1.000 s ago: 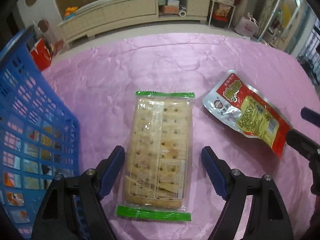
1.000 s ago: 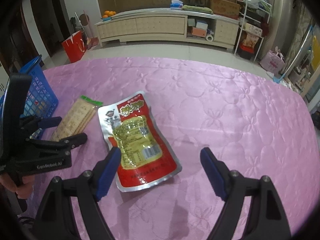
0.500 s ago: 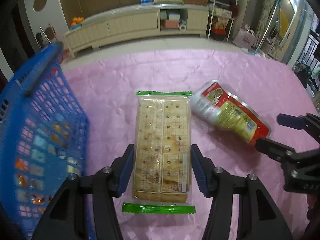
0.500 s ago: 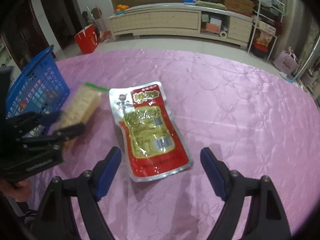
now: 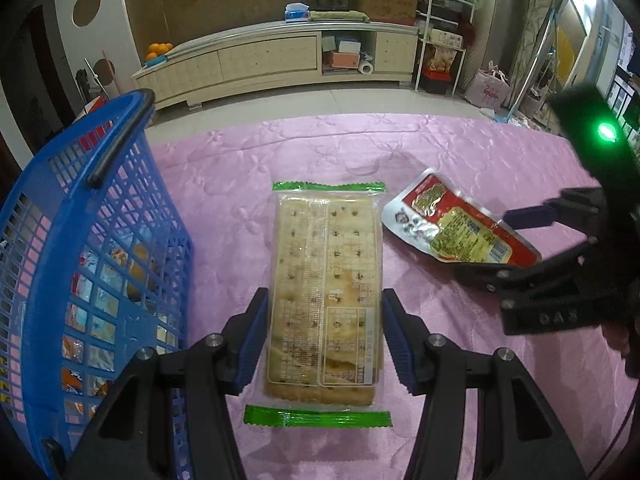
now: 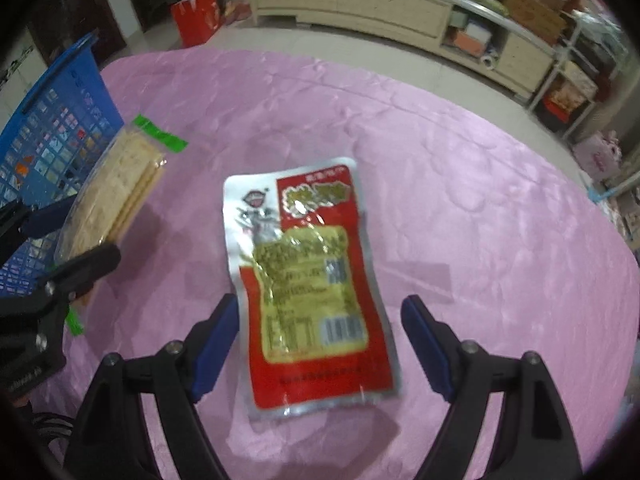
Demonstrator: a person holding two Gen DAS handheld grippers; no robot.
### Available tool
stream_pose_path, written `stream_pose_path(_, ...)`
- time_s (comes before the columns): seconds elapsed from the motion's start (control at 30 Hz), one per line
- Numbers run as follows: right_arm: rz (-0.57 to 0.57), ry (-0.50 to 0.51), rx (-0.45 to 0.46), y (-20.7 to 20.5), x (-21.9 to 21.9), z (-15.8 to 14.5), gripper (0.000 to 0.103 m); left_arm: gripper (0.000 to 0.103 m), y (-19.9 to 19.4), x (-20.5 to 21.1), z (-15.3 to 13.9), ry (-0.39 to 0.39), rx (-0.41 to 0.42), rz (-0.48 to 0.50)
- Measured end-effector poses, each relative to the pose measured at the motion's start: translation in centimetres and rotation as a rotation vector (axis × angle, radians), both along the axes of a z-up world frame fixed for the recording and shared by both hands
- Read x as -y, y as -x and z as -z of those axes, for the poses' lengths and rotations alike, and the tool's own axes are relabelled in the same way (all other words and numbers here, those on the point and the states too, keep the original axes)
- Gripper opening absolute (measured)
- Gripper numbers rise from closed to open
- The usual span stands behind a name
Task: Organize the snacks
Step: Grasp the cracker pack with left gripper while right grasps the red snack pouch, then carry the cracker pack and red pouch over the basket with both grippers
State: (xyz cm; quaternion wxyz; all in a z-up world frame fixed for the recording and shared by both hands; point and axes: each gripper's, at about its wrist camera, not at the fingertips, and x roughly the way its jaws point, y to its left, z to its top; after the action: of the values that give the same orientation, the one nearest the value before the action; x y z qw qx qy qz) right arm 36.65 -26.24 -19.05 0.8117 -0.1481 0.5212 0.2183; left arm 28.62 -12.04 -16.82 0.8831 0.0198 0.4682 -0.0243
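Both cams ride on the grippers, looking steeply down along their fingers, close over the pink counter (image 5: 460, 152). Left view faces the cracker pack (image 5: 326, 296), with the blue basket (image 5: 100, 248) at its left. Right view faces the red pouch (image 6: 308, 288). Both views share all three.

Blue lattice basket (image 5: 120, 240), pink embossed cloth (image 5: 460, 152)

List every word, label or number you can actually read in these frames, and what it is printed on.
None reads for certain.
Raised marking on the right gripper body: possibly "GAS", too faint.
Embossed brand on the left gripper body, right wrist view: blurred.
Red pouch, yellow title and barcode panel: blurred.
Cracker pack, label panel: too small.
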Motion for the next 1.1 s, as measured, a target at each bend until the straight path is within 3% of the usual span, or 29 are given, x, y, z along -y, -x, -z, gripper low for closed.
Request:
stream_pose_path(0.17, -0.018, 0.023, -0.029, -1.6, -0.8, 0.8, 0.085, 0.053, -0.6, -0.1, 0.6, 0.006, -0.009, -0.007)
stream_pose_path(0.33, 0.005, 0.023, 0.004, -1.3, -0.9, 1.0, 0.083, 0.053, -0.9, -0.2, 0.6, 0.013, -0.011, -0.013)
stream_pose_path(0.4, 0.017, 0.005, 0.029, -0.7, -0.5, 0.8, 0.066, 0.053, -0.9, 0.0, 0.6, 0.017, -0.006, -0.013)
stream_pose_path(0.57, 0.048, -0.121, 0.044, 0.8, 1.4, 0.0, 0.039, 0.053, -0.3, 0.3, 0.0, 0.026, 0.006, -0.007)
stream_pose_path(0.63, 0.063, -0.072, 0.088, 1.7, 1.4, -0.2, 0.039, 0.053, 0.0, 0.4, -0.4, 0.035, 0.014, -0.003)
stream_pose_path(0.77, 0.121, -0.127, 0.11, 3.0, 2.6, -1.3, 0.039, 0.053, 0.8, 0.9, -1.5, 0.05, 0.031, 0.012)
stream_pose_path(1.1, 0.126, -0.142, 0.24, 9.8, 2.8, -8.4, 0.039, 0.053, 5.8, 0.7, -7.1, 0.094, 0.133, 0.059)
